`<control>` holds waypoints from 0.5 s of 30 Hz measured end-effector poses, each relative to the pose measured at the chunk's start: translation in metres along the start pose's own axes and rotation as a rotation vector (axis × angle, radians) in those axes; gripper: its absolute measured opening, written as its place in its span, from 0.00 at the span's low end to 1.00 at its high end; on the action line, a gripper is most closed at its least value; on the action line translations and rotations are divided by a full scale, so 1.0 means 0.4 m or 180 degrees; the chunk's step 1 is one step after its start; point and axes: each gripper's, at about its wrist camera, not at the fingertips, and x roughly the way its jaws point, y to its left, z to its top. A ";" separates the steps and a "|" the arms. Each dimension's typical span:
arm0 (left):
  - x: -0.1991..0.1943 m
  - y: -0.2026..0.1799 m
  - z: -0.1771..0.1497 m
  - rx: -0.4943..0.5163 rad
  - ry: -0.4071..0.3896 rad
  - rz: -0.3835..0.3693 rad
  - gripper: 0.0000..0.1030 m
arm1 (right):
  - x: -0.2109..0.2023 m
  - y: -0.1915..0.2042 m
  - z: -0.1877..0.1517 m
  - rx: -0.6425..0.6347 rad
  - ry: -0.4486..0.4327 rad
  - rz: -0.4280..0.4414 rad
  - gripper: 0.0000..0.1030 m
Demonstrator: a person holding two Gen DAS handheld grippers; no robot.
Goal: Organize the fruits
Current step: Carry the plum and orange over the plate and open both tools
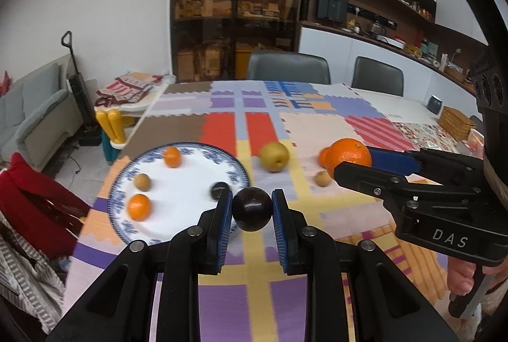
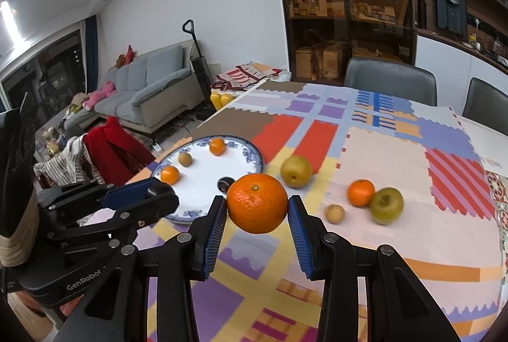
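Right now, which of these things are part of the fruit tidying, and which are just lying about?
Part of the job:
left gripper holding dark plum
right gripper holding big orange
blue-rimmed plate
pear
green apple

Lying about:
wicker box
red garment

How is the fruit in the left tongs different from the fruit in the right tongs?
The plum in the left tongs is dark and smooth; the orange in the right tongs is bright with dimpled skin. The plum is smaller, so the left tongs are closed narrower than the right tongs. Both are round and held above the tablecloth.
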 end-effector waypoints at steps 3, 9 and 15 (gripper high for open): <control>-0.001 0.032 0.003 0.0010 -0.0026 0.0083 0.24 | 0.021 0.023 0.016 -0.0020 0.0004 0.0016 0.40; 0.012 0.091 0.008 0.0014 -0.0030 0.0195 0.25 | 0.068 0.056 0.041 -0.0025 0.0041 0.0054 0.40; 0.044 0.148 0.018 0.0010 -0.0003 0.0279 0.25 | 0.134 0.084 0.062 -0.0033 0.0121 0.0073 0.40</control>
